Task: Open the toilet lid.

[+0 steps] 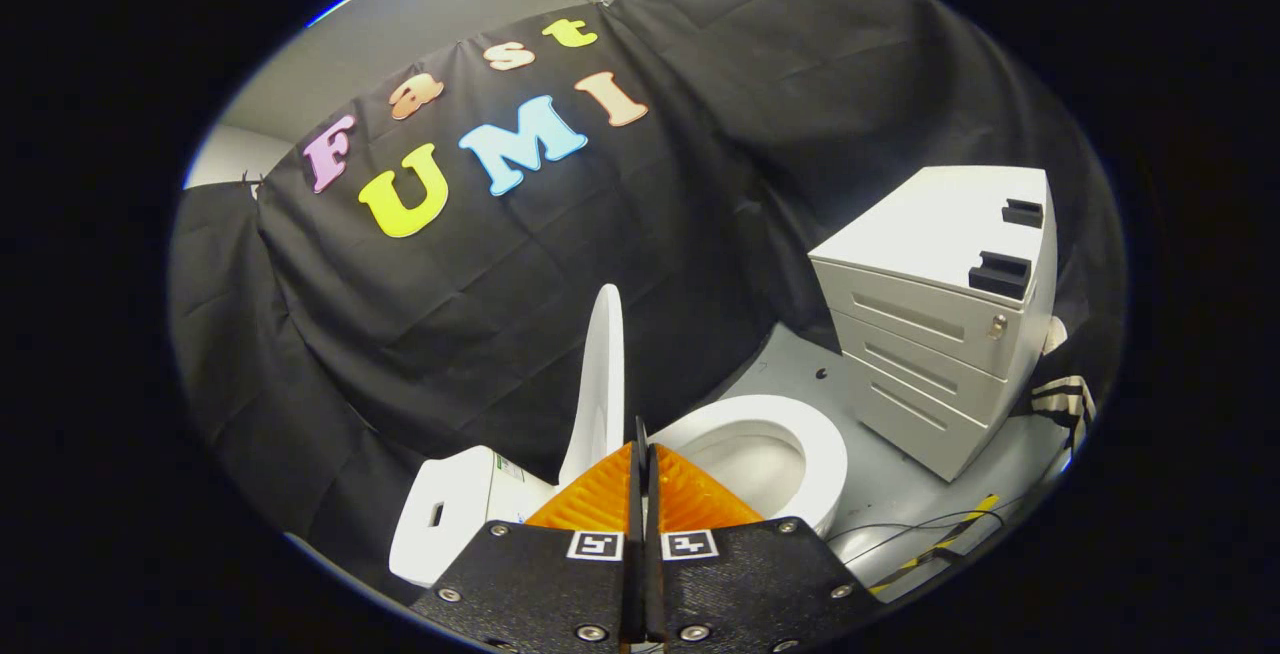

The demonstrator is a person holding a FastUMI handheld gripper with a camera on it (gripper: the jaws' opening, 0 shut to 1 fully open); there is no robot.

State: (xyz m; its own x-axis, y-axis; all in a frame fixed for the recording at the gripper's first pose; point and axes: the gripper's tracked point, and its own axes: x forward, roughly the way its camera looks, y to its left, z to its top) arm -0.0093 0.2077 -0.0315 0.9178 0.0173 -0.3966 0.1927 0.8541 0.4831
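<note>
The toilet lid [601, 374] stands upright just beyond the gripper [641, 454], whose fingers are pressed together, gripping nothing. Best now: back straight off, without brushing the lid's edge.

Even, soft overhead light; sharp focus; strong fisheye bending at edges.

Black cloth wall [800, 84], grey floor [900, 494] — white drawer cabinet [940, 324]

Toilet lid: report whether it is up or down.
Up. The toilet lid stands upright beside the exposed bowl, just beyond the shut gripper.
</note>
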